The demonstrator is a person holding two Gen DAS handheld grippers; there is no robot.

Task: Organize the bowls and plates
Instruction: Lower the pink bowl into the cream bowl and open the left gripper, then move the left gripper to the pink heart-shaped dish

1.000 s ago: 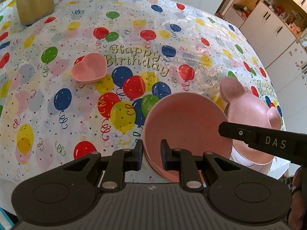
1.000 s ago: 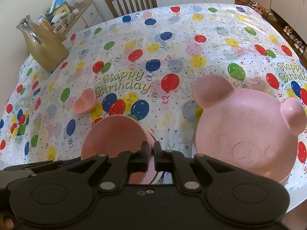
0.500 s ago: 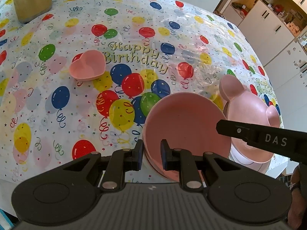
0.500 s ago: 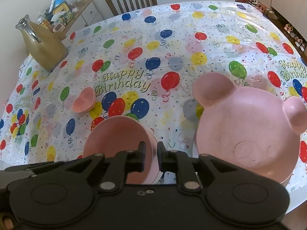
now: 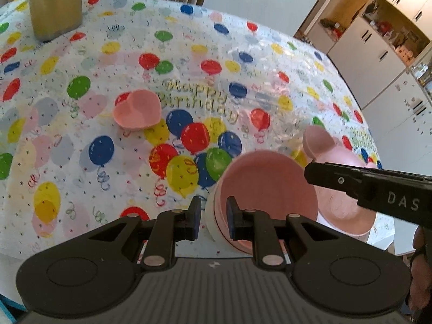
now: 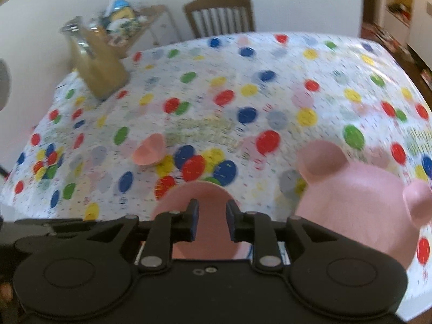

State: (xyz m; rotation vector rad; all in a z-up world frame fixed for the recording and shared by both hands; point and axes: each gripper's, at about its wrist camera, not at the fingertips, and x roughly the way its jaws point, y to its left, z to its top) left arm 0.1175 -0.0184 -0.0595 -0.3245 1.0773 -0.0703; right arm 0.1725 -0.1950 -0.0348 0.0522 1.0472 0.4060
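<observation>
Left wrist: left gripper clamped on tilted pink bowl.

Both tongs are matte black plastic: the left tongs and the right tongs each carry two angular fingers on linked arms with silver pivot pins. Behind sit two round black housings and a ribbed grey body. White letters "DAS" mark the right tongs' side at 3 o'clock in the left wrist view.

The table's middle and left lie open, broken only by the heart bowl near centre, a jug at the far-left corner, and the round bowl and bear plate crowding the near-right edge.
</observation>
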